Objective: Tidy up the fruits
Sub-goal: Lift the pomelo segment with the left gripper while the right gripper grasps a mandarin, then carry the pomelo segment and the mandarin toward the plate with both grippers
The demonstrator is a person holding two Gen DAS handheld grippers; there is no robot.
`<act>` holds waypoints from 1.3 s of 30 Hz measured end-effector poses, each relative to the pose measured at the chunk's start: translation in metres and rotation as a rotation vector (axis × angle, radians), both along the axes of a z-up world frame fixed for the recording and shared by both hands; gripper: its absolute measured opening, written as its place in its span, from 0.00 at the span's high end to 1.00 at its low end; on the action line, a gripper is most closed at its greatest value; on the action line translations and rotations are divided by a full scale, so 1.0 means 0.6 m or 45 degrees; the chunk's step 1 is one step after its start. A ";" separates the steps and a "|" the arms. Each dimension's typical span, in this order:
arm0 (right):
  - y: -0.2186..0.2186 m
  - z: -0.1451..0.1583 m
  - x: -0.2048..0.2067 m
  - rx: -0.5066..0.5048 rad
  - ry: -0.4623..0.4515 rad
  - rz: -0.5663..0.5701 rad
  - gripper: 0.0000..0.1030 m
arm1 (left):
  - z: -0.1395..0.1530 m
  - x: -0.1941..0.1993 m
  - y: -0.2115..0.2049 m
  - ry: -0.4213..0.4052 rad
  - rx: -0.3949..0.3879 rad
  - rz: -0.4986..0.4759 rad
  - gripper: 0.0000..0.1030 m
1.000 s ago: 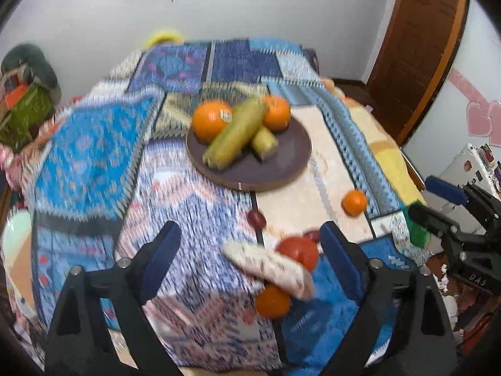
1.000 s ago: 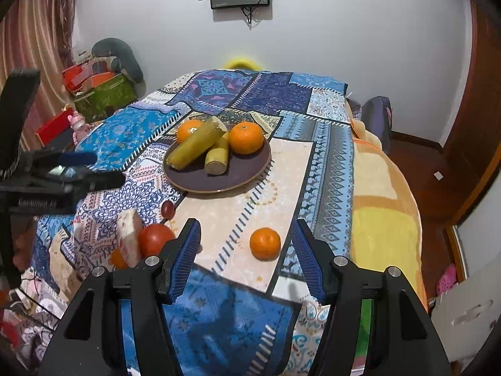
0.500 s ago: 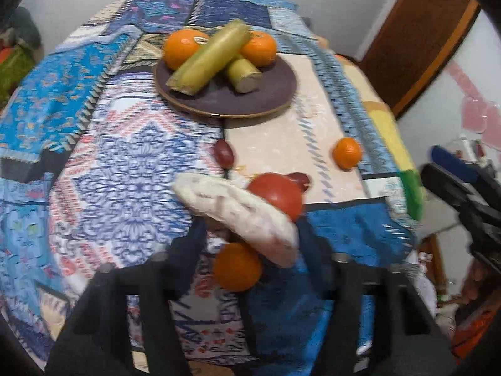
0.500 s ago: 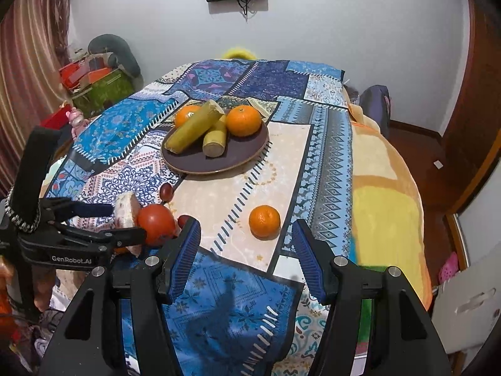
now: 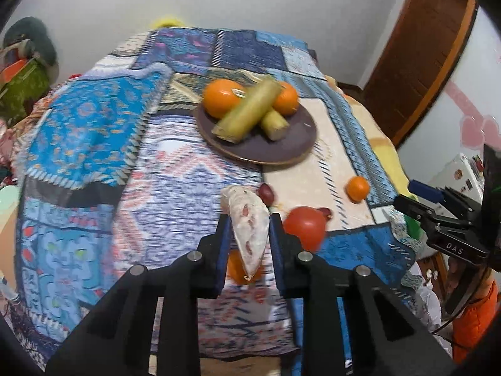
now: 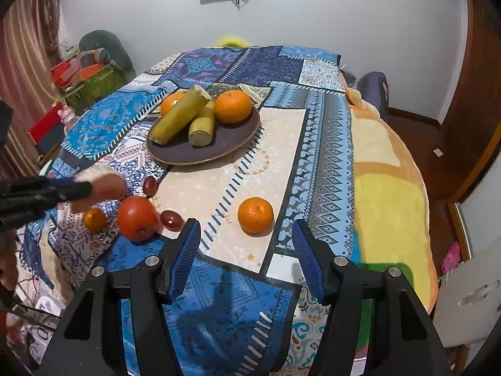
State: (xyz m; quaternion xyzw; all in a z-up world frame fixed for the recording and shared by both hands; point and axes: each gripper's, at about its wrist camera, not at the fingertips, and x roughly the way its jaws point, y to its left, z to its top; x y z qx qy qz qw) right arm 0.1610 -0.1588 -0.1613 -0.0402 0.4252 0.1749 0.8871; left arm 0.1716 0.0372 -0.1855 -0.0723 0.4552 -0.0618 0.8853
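My left gripper (image 5: 249, 219) is shut on a pale, pink-speckled elongated fruit (image 5: 249, 222) and holds it above the patterned cloth; it also shows in the right wrist view (image 6: 100, 186). A dark round plate (image 5: 281, 144) holds two oranges (image 5: 220, 97) and two yellow-green stalks (image 5: 247, 111). Loose on the cloth lie a red tomato (image 6: 136, 217), a small orange (image 6: 94, 218), a mandarin (image 6: 255, 214) and two dark red grapes (image 6: 171, 219). My right gripper (image 6: 245, 241) is open and empty, just short of the mandarin.
The table (image 6: 313, 144) is covered in a blue patchwork cloth, with a yellow blanket (image 6: 388, 200) hanging off its right side. Boxes and clutter (image 6: 87, 75) stand at the far left. A wooden door (image 5: 422, 50) is at the right.
My left gripper closed on the pale speckled fruit and lifted it off the cloth. The right gripper stayed open and moved slightly nearer the mandarin.
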 end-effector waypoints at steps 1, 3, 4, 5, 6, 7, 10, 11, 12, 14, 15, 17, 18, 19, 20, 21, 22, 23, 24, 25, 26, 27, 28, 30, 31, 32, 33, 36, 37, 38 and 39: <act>-0.001 -0.003 0.002 -0.002 0.005 -0.002 0.45 | -0.001 -0.001 0.011 0.003 0.010 0.021 0.77; -0.002 -0.007 0.005 -0.006 0.014 -0.005 0.45 | -0.008 -0.001 0.033 0.022 0.025 0.053 0.77; -0.002 -0.009 0.007 -0.008 0.019 -0.007 0.45 | -0.016 0.000 0.049 0.041 0.024 0.077 0.76; -0.003 -0.012 0.009 -0.011 0.024 -0.009 0.45 | -0.022 0.001 0.060 0.056 0.019 0.094 0.75; -0.002 -0.014 0.011 -0.013 0.027 -0.011 0.45 | -0.028 0.000 0.067 0.071 0.014 0.106 0.75; -0.002 -0.015 0.013 -0.017 0.031 -0.012 0.45 | -0.035 0.002 0.079 0.096 0.013 0.121 0.75; -0.002 -0.021 0.018 -0.035 0.040 -0.016 0.45 | -0.055 0.002 0.092 0.148 0.027 0.122 0.75; -0.001 -0.023 0.020 -0.039 0.042 -0.016 0.45 | -0.061 0.000 0.094 0.160 0.026 0.116 0.75; -0.001 -0.025 0.021 -0.045 0.045 -0.015 0.45 | -0.064 0.001 0.096 0.166 0.027 0.115 0.73; 0.000 -0.029 0.024 -0.052 0.052 -0.015 0.45 | -0.069 0.003 0.095 0.172 0.042 0.101 0.66; 0.001 -0.031 0.026 -0.055 0.058 -0.013 0.45 | -0.069 0.004 0.093 0.169 0.051 0.097 0.63; 0.003 -0.036 0.030 -0.063 0.066 -0.011 0.45 | -0.069 0.009 0.088 0.156 0.075 0.083 0.47; 0.003 -0.037 0.032 -0.067 0.068 -0.010 0.45 | -0.069 0.013 0.085 0.148 0.082 0.070 0.43; 0.004 -0.039 0.033 -0.071 0.069 -0.009 0.45 | -0.070 0.016 0.082 0.149 0.085 0.058 0.40; 0.006 -0.042 0.036 -0.077 0.071 -0.008 0.45 | -0.073 0.021 0.079 0.154 0.090 0.043 0.40; 0.007 -0.045 0.038 -0.081 0.073 -0.008 0.45 | -0.079 0.028 0.074 0.170 0.100 0.021 0.40; 0.008 -0.048 0.042 -0.085 0.077 -0.009 0.45 | -0.085 0.033 0.071 0.185 0.105 0.009 0.40; 0.009 -0.051 0.044 -0.087 0.081 -0.009 0.45 | -0.094 0.041 0.069 0.206 0.107 -0.004 0.40; 0.010 -0.055 0.047 -0.087 0.088 -0.009 0.45 | -0.101 0.048 0.067 0.222 0.109 -0.012 0.40; 0.010 -0.059 0.051 -0.088 0.092 -0.010 0.45 | -0.107 0.051 0.065 0.228 0.114 -0.022 0.40; 0.012 -0.061 0.053 -0.088 0.094 -0.011 0.45 | -0.112 0.056 0.060 0.224 0.128 -0.041 0.40; 0.013 -0.065 0.056 -0.086 0.097 -0.009 0.45 | -0.115 0.058 0.055 0.215 0.141 -0.055 0.40; 0.013 -0.068 0.059 -0.083 0.102 -0.007 0.45 | -0.116 0.061 0.051 0.209 0.149 -0.065 0.40; 0.017 -0.073 0.064 -0.071 0.114 0.002 0.45 | -0.119 0.066 0.045 0.192 0.153 -0.078 0.40; 0.019 -0.075 0.067 -0.063 0.121 0.010 0.45 | -0.121 0.068 0.045 0.184 0.152 -0.078 0.40; 0.022 -0.079 0.071 -0.057 0.133 0.022 0.45 | -0.122 0.070 0.045 0.175 0.151 -0.080 0.41; 0.024 -0.081 0.074 -0.054 0.136 0.027 0.47 | -0.123 0.072 0.044 0.167 0.155 -0.080 0.42; 0.030 -0.089 0.083 -0.037 0.159 0.039 0.59 | -0.124 0.074 0.045 0.160 0.162 -0.075 0.44; 0.031 -0.092 0.085 -0.036 0.165 0.038 0.60 | -0.124 0.073 0.044 0.158 0.163 -0.071 0.45; 0.031 -0.094 0.086 -0.035 0.163 0.034 0.63 | -0.123 0.074 0.044 0.156 0.168 -0.063 0.45; 0.030 -0.095 0.086 -0.031 0.162 0.030 0.66 | -0.123 0.073 0.045 0.156 0.169 -0.061 0.46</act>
